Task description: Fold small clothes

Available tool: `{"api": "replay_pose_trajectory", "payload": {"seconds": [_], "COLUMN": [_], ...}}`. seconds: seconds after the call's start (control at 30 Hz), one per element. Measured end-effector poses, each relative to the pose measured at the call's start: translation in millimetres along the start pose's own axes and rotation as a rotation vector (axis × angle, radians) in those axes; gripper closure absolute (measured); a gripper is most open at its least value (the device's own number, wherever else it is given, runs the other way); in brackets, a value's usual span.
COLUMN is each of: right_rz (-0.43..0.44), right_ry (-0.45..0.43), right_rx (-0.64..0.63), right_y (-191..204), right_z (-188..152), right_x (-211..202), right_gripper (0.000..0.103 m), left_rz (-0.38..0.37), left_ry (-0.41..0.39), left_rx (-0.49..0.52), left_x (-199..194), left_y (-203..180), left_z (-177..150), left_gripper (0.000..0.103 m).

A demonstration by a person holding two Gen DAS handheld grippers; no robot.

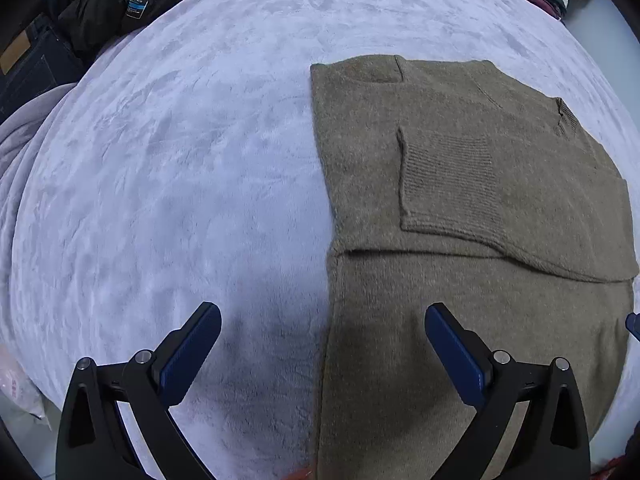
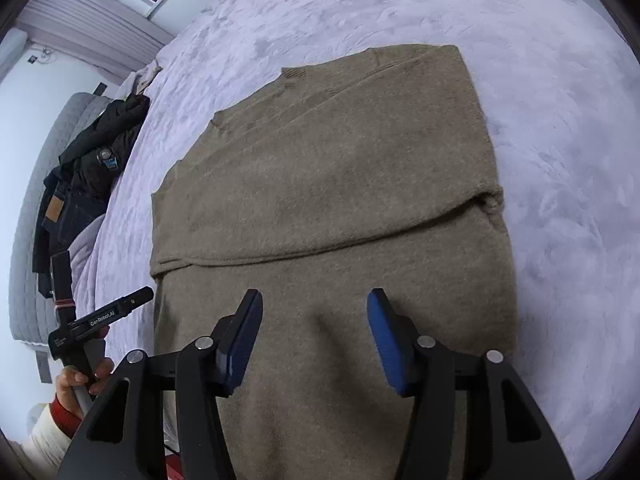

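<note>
The left gripper (image 1: 322,322) hovers with its blue-padded fingers (image 1: 456,354) spread wide and nothing between them; it straddles the left edge of the olive-brown sweater (image 1: 460,320), one finger over the lavender fleece blanket (image 1: 168,184) and the other over the knit. The right gripper (image 2: 315,312) hangs above the sweater's near portion, its fingers (image 2: 386,338) moderately apart and holding nothing, with a raised wrinkle of fabric below the gap; whether the tips touch the cloth cannot be told. The sweater lies flat on the blanket, partly folded: a sleeve with ribbed cuff (image 1: 444,176) is laid across the body, and a fold edge runs crosswise beyond both grippers. Farther off, dark clothes (image 1: 116,4) and jeans (image 1: 28,64) sit at the blanket's left edge.
</note>
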State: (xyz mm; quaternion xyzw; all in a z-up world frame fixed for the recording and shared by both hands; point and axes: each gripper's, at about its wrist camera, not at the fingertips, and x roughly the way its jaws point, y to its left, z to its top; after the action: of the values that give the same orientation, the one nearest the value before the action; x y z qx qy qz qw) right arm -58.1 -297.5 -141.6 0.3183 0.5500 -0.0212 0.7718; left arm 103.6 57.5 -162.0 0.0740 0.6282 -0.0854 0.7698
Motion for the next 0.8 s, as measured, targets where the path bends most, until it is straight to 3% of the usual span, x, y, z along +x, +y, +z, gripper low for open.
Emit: {"api": "replay_pose_trajectory", "payload": {"seconds": [0.1,0.33,0.43,0.63,0.8], "right_rz": [-0.004,-0.018,-0.034,-0.11,-0.155], "right_ry": [0.0,-0.013,-0.009,0.035,0.061], "right_rx": [-0.03,-0.037,-0.091,-0.175,-0.12], "right_y": [14.6,35.3,49.3,75.0,76.5], "right_z": [-11.3,-30.8,-39.6,-62.5,-72.6], "right_x": [-5.2,-22.1,-27.5,-33.4,-45.9], "right_gripper": [0.029,0.02,0.007,0.007,0.007], "left_rz": [-0.008,0.002,-0.032,-0.051,-0.045], "left_ry": [0.021,0.052,0.074,0.098,0.077], "left_rx": [0.013,0.052,0.067,0.13,0.193], "left_x": [-8.3,-30.4,-41.2,-65.0,-89.3], "left_y": [-2.3,-11.0,-13.3,-20.0,-21.8], "left_z": [-12.7,-47.4,-62.6,-92.1,-108.6], "left_gripper": [0.001,0.001,0.001,0.001,0.001]}}
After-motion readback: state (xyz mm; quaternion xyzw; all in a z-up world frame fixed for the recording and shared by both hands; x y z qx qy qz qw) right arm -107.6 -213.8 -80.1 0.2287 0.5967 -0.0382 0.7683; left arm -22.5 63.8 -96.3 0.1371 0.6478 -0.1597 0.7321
